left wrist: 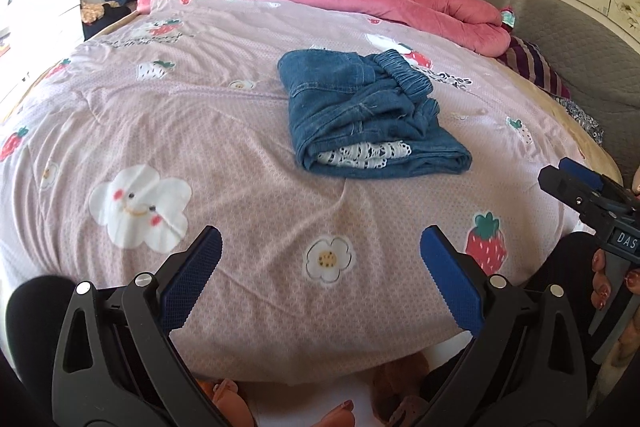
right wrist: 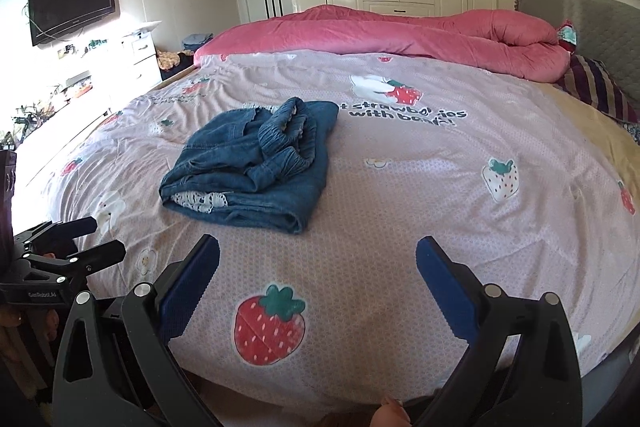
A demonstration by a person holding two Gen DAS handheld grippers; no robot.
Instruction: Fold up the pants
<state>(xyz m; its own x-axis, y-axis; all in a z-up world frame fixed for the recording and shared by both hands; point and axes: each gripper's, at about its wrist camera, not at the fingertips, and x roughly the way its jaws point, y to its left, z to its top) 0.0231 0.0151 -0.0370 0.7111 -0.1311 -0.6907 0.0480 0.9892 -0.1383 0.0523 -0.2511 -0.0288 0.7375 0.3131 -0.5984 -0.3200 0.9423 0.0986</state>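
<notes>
Left gripper [left wrist: 320,255] hangs wide open w/ nothing in it at the bed's near edge; jeans [left wrist: 368,115] lie folded ahead and slightly right of it on the strawberry-print cover [left wrist: 240,187]. Right gripper [right wrist: 318,259], also spread and empty, has them ahead-left. Both held clear, likely because the fold looks done.

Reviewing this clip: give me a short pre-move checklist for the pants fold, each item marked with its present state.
1. Left gripper open, holding nothing: ok.
2. Right gripper open, holding nothing: ok.
3. Pants folded into a compact stack: ok.
4. Waistband lying flat: not ok, bunched on top.
5. Lace trim tucked inside: not ok, showing at the near fold.
6. Bedspread around the pants free of other items: ok.
</notes>
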